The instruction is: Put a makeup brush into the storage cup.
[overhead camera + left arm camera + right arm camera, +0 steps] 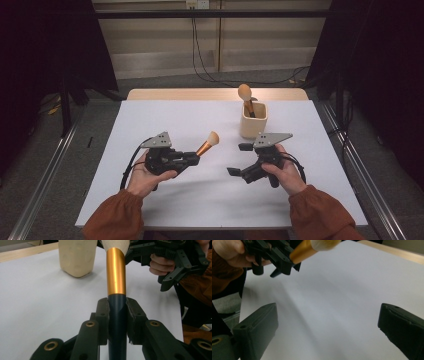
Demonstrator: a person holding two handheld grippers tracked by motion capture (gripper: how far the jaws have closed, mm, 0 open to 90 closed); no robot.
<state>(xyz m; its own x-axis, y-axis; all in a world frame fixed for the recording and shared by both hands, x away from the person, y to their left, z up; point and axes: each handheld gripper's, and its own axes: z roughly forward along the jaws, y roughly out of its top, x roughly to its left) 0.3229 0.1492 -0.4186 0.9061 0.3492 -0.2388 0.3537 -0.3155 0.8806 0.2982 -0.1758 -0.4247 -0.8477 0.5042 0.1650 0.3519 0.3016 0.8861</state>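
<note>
- White table top [210, 195] under dark curtains, cables trailing along the far wall, grey floor to either side.
- Left gripper [192, 158]: jaws clamped on the dark handle of a makeup brush [207, 144], gold ferrule and pale bristle head angled up and toward the table's far right; grip close and square on the handle in the left gripper view [116, 312].
- Right gripper [240, 159]: jaws wide apart, nothing between them, hanging above bare table just right of the brush tip, facing the left gripper.
- Held brush lifted clear of the table, near the cream holder [253, 120] but not yet over it.
- Holder upright toward the far right of the table, already carrying a second brush [245, 97], bristles up, leaning against the rim.
- Judged progress: roughly midway. One brush stowed, the other picked up and carried.
- Left to do, by appearance: either hand the brush across to the open right jaws or bring it straight above the holder, tip it handle-down, and release it beside the first.
- No other loose brushes on the table.
</note>
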